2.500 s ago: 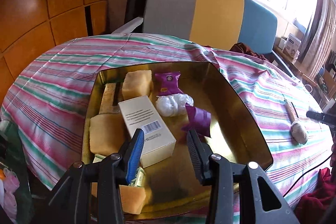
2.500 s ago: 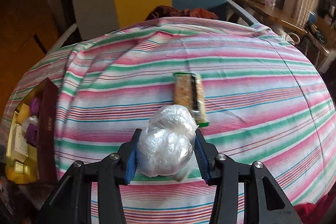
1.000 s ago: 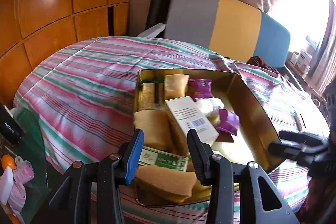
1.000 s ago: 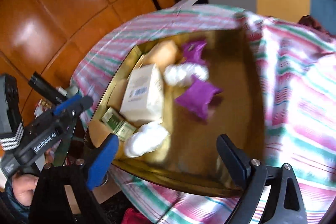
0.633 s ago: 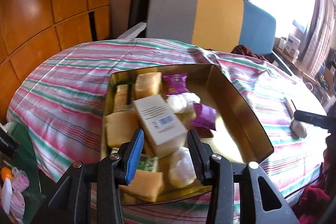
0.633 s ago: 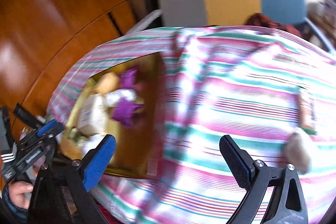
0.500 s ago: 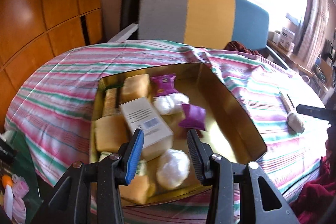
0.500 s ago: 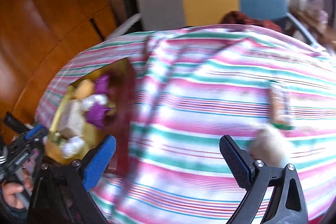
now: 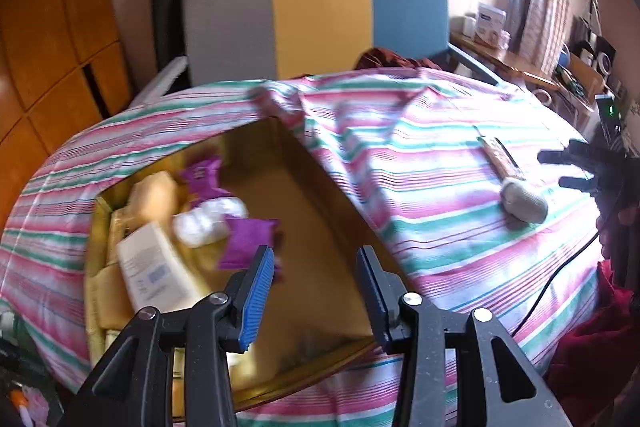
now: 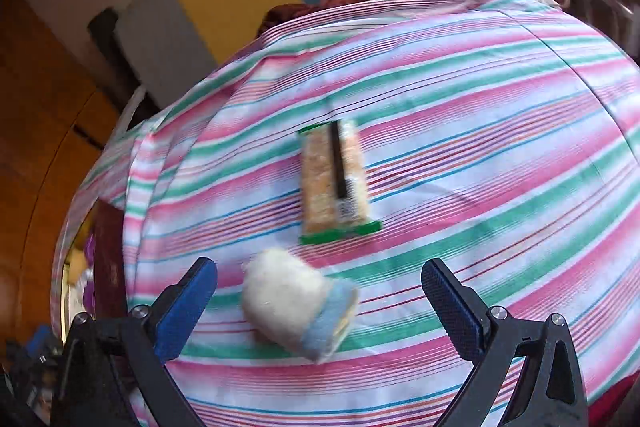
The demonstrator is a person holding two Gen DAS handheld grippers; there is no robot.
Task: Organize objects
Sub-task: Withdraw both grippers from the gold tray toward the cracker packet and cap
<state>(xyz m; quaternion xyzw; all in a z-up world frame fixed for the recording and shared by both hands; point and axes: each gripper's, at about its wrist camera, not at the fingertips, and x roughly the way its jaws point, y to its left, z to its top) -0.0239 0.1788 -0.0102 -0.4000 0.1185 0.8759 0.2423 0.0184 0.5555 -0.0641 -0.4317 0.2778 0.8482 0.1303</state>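
Note:
A gold tin sits at the left of the striped tablecloth. It holds a white box, purple packets, a white wrapped lump and yellow blocks. My left gripper hovers over the tin's near end, open a little with nothing between its fingers. Over the cloth to the right, my right gripper is wide and its jaws are opening. A fluffy white roll lies on the cloth between its fingers, untouched. Just beyond lies a green-ended snack bar.
A chair with a grey, yellow and blue back stands behind the table. Wooden panels line the left wall. A cluttered desk is at the far right. A dark red cloth and a black cable hang at the table's right edge.
The right gripper has swung from above the tin out over the cloth, to the roll and bar, and widened. The left view has turned right; a white wrapped ball has appeared in the tin.

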